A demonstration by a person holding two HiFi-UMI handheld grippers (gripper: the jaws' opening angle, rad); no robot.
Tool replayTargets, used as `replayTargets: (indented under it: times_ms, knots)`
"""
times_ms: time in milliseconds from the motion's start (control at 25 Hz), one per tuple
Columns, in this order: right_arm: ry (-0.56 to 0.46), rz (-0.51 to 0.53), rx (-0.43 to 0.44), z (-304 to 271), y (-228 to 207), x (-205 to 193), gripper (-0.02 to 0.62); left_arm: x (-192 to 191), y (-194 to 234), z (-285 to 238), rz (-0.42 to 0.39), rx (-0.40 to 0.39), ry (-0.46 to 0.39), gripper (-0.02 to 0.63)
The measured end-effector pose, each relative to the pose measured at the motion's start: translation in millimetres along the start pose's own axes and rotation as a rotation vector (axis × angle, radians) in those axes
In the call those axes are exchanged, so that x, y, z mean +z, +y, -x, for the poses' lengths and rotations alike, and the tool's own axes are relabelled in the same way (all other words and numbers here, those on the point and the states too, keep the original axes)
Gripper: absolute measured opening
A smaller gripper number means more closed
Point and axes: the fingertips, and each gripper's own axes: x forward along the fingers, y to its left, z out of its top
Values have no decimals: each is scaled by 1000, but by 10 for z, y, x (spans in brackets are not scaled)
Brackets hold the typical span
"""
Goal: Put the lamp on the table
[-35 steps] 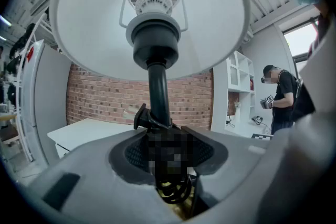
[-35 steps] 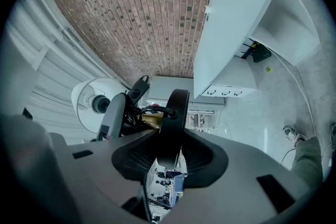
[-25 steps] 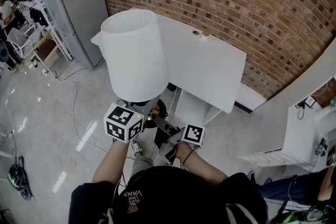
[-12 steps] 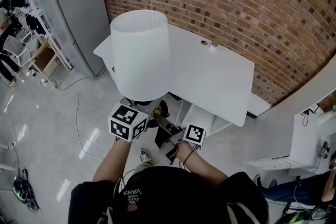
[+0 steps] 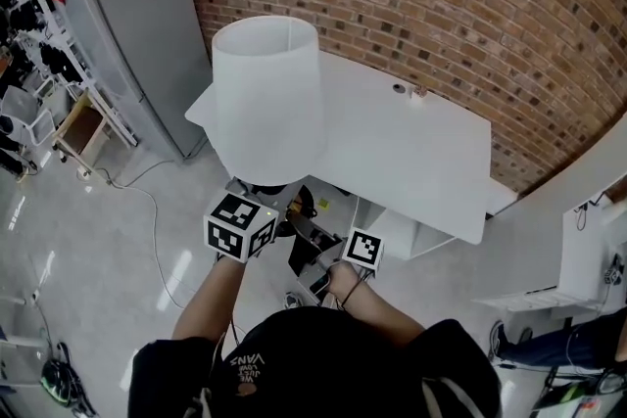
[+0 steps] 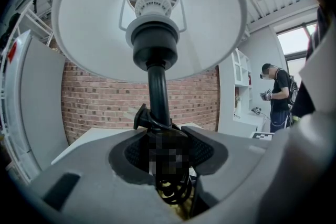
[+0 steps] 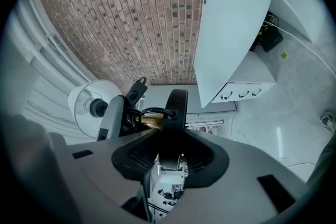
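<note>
Brick wall (image 5: 441, 5) across the back. Grey cabinet (image 5: 127, 24) at left. White surface (image 5: 411, 152) standing against the wall. Lamp (image 5: 266, 98) held upright in the air, not resting on the surface, just at its near left corner; white shade overlapping that corner in the head view. Left hand-held gripper (image 6: 168, 147) closed partway on the black stem (image 6: 157, 92) below the socket, gripping it, cord (image 6: 173, 191) coiled underneath. Right hand-held gripper (image 7: 170, 149) clamped on the rim of the black base (image 7: 176, 118), edge-on between the jaws. Inline switch (image 7: 135, 91) dangling beside.
</note>
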Motion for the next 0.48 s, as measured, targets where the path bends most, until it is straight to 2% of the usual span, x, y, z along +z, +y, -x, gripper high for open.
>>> replayTargets:
  times_ms: [480]
  knots:
    - [-8, -43, -30, -595, -154, 120, 123, -137, 633, -166, 19, -1, 22, 163]
